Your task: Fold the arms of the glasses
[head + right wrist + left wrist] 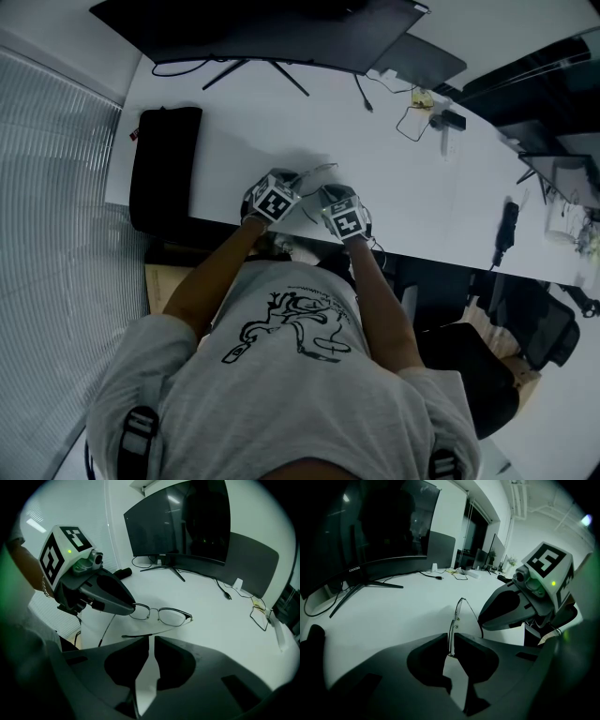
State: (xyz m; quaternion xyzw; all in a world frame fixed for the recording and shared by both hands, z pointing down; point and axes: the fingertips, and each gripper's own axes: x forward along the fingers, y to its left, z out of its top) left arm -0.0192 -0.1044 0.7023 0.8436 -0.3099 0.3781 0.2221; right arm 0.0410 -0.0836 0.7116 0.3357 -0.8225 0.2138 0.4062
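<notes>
One pair of thin-rimmed glasses (161, 615) rests on the white bench (281, 122) between both tools, arms unfolded.

Two tools, each with a cube of square markers:
- Left tool (450, 638): we log it pinching the frame's end beside one lens.
- Right tool (152, 640): jaws are drawn almost together, with nothing in the slit. One arm's dark tip lies crosswise just ahead of them.

One curved monitor (262, 28), with bezel lettering too small for us to read.

One black pouch (166, 167) at the bench's left end; we cannot see its contents.
</notes>
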